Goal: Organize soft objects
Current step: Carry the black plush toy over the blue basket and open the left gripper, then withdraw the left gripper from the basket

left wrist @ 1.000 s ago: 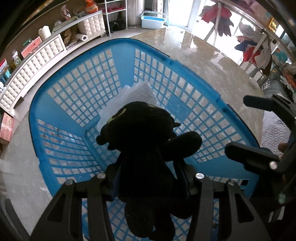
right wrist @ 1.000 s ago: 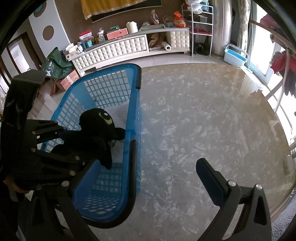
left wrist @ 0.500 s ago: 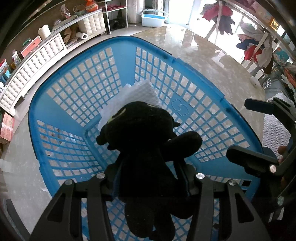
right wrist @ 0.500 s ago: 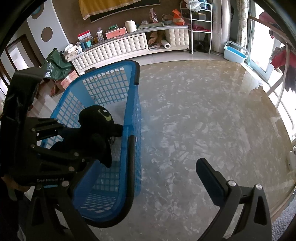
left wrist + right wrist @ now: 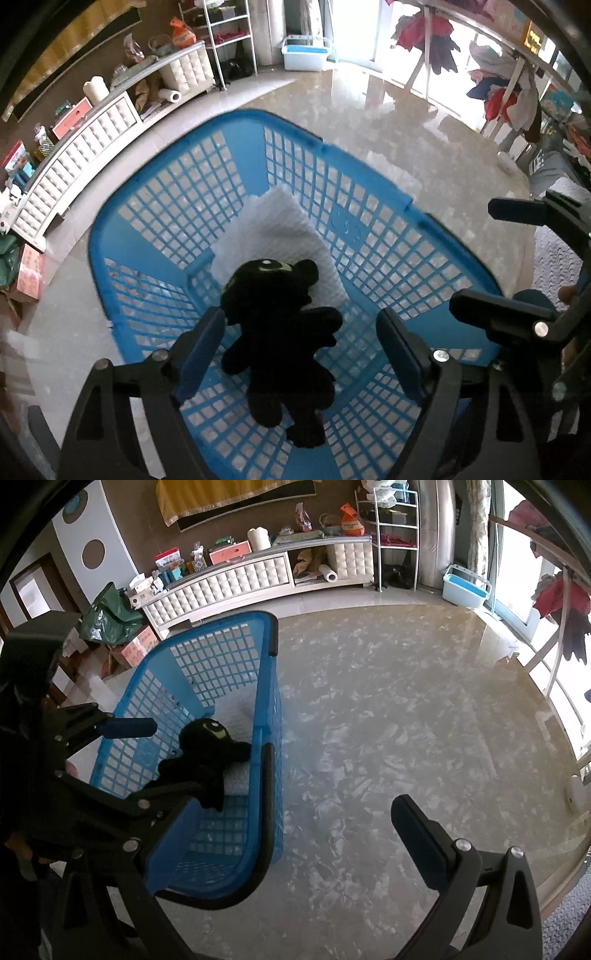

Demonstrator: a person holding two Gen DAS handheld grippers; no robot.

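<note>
A black plush toy [image 5: 284,332] lies inside the blue lattice laundry basket [image 5: 373,236], partly on a white folded cloth [image 5: 273,232]. My left gripper [image 5: 299,354] is open above the basket, its fingers wide on either side of the toy and apart from it. In the right wrist view the toy [image 5: 207,753] rests in the basket [image 5: 266,686], with the left gripper [image 5: 147,757] open over it. My right gripper [image 5: 273,834] is open and empty over the floor, right of the basket.
The basket stands on a glossy marble floor [image 5: 406,720]. A white tufted cabinet [image 5: 240,579] with clutter runs along the far wall. A light blue bin [image 5: 465,587] sits by the window. A clothes rack [image 5: 509,81] stands at the right.
My left gripper has opened and let go of the black plush toy, which has dropped into the basket onto the white cloth. The right gripper has stayed open.
</note>
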